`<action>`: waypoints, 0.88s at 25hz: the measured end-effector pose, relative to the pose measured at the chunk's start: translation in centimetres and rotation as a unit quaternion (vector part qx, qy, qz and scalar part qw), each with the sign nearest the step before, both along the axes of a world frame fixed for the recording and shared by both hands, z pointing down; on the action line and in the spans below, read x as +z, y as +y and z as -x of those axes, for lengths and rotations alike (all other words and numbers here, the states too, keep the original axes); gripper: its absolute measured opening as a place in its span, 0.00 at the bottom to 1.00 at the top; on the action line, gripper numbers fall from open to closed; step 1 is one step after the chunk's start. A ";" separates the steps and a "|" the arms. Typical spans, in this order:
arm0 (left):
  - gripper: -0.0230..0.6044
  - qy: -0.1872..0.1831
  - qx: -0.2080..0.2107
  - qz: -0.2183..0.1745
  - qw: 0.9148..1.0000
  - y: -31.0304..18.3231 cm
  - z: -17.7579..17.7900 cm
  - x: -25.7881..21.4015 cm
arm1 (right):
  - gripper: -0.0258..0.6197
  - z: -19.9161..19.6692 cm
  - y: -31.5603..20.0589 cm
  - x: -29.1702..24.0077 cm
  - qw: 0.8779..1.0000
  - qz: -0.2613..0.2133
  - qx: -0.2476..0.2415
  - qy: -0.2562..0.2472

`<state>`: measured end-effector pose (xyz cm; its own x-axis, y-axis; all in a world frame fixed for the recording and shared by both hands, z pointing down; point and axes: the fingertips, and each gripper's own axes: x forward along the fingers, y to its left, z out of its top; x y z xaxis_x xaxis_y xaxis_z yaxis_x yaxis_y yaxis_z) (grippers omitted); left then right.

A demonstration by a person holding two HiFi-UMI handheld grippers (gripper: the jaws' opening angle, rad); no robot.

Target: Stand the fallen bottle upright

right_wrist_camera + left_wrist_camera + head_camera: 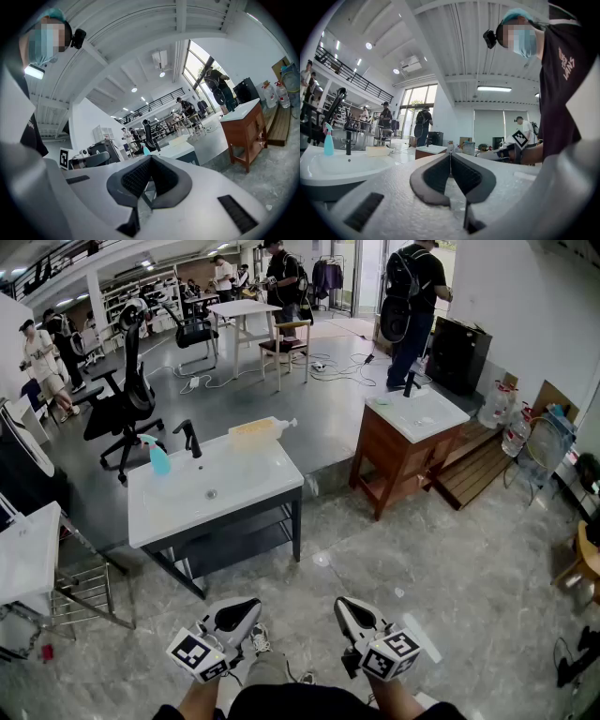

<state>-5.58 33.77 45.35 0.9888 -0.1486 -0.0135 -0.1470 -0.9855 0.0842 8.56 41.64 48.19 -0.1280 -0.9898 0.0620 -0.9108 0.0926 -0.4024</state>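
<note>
A pale yellow bottle (pixel 258 431) lies on its side at the back right corner of the white basin top (pixel 244 491); the left gripper view shows the bottle (pixel 377 151) far off. My left gripper (pixel 249 605) and right gripper (pixel 346 605) hang low in front of me, well short of the basin, over the tiled floor. Both are shut with nothing between the jaws, as the left gripper (pixel 450 155) and right gripper (pixel 150 158) show in their own views. The right gripper view also takes in the left gripper (pixel 86 159).
A blue spray bottle (pixel 157 457) and a black faucet (pixel 190 438) stand on the same basin. A wooden vanity (pixel 412 442) is to the right, another white sink (pixel 28 549) at the left edge, an office chair (pixel 127 399) behind. Several people stand at the back.
</note>
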 end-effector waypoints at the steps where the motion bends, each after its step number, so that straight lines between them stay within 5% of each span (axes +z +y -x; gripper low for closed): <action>1: 0.07 -0.001 0.001 0.000 1.000 0.0 0.0 0.2 | 0.04 0.0 0.0 0.1 1.000 -0.001 0.001 0.000; 15: 0.12 0.008 0.016 0.015 1.000 -5.2 -0.7 1.5 | 0.04 -0.9 -4.7 0.3 0.999 -0.013 0.040 -0.029; 16: 0.20 0.007 0.019 0.018 1.000 -6.1 -1.0 1.6 | 0.08 -1.1 -5.6 0.5 0.998 -0.010 0.045 -0.034; 17: 0.33 0.005 0.023 0.019 1.000 -7.0 -1.2 1.7 | 0.26 -1.5 -6.5 0.6 0.998 -0.005 0.051 -0.036; 18: 0.41 0.003 0.027 0.019 0.999 -8.0 -1.5 1.9 | 0.33 -1.9 -7.5 0.8 0.998 -0.001 0.057 -0.036; 22: 0.43 -0.001 0.042 0.016 0.999 -13.4 -2.3 2.0 | 0.37 -3.1 -12.4 0.8 0.996 0.009 0.080 -0.037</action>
<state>-3.30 20.41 47.31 0.9978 -0.0652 -0.0089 -0.0637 -0.9913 0.1149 11.62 29.23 49.03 0.0267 -0.9968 0.0759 -0.8815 -0.0593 -0.4685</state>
